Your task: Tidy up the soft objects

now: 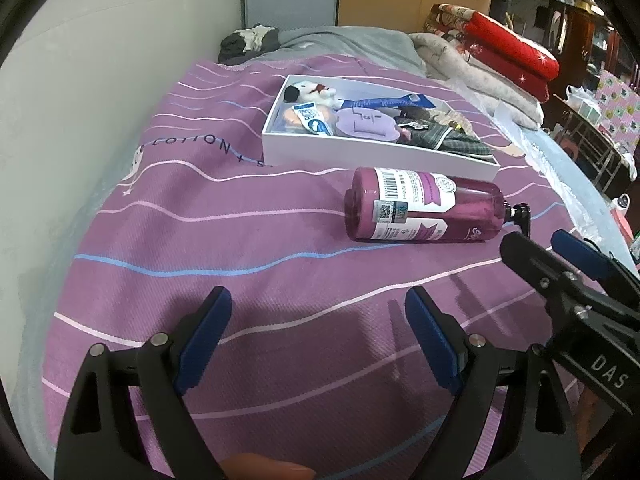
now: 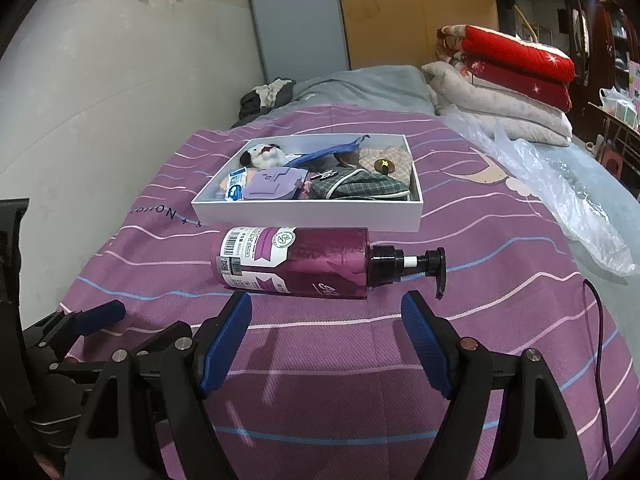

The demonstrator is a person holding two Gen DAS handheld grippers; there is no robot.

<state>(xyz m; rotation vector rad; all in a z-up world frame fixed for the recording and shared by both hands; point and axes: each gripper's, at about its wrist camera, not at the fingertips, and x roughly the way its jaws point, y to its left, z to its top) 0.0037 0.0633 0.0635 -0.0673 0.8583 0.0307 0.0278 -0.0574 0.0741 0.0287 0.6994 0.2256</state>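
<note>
Now both tools hang released over a bed covered by a purple striped sheet [image 2: 320, 340]. The left tool [image 1: 318, 312] has its blue pads wide apart with nothing between them, and the right tool [image 2: 326, 316] stands equally spread and empty. A purple pump bottle [image 2: 296, 262] lies on its side on the sheet, just beyond the right tool at twelve o'clock, its pump head pointing toward three o'clock. Past the bottle sits a white box [image 2: 308, 210], near it but not clearly touching. Inside the box lie a plush toy [image 2: 264, 154], a lilac pouch [image 2: 274, 186], a plaid cloth bag [image 2: 360, 188] and a blue ribbon [image 2: 324, 150]. Folded blankets [image 2: 512, 80] are stacked at two o'clock.
</note>
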